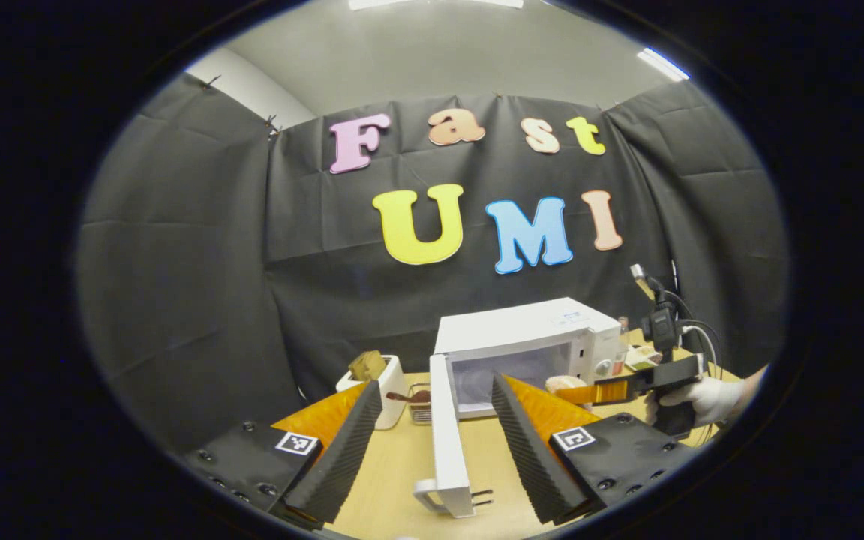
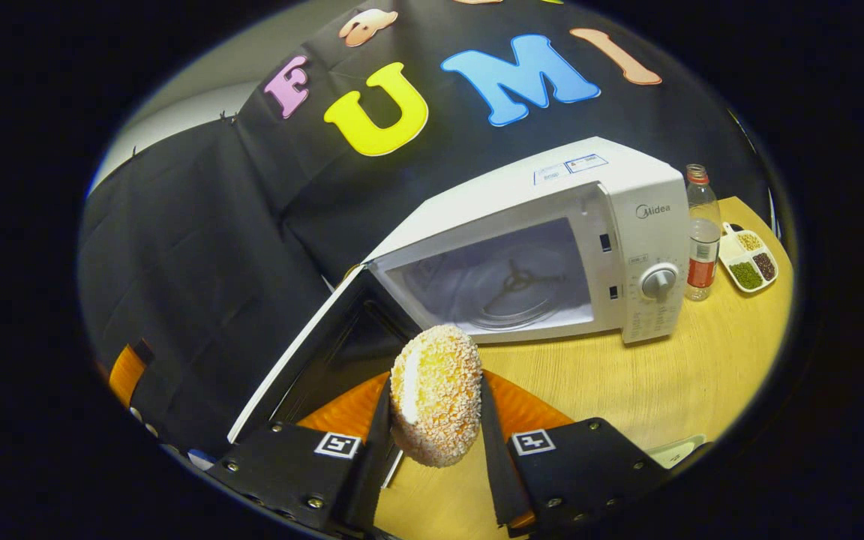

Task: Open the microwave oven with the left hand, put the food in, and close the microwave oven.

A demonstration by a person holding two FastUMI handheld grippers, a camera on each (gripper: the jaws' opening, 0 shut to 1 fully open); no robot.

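The microwave oven [image 2: 552, 240] stands on the wooden tabletop [image 2: 672, 375] with its door [image 1: 447, 435] swung fully out to the side, so the cavity and its glass turntable [image 2: 514, 289] lie open to the front. The left gripper [image 1: 432, 420] has its fingers spread wide either side of the door's edge, touching nothing as far as I can tell; it looks placed there to keep the door in reach for closing. The right gripper [image 2: 436, 420] is clamped on a crumb-coated bun [image 2: 436, 394], held on edge between both fingers, just in front of the opening and not yet inside. The left gripper view shows that right gripper [image 1: 589, 391] in a gloved hand [image 1: 702, 397], the bun [image 1: 563, 383] at the cavity mouth. A bottle [image 2: 700, 232] and a divided dish of beans [image 2: 748, 259] stand clear on the far side.
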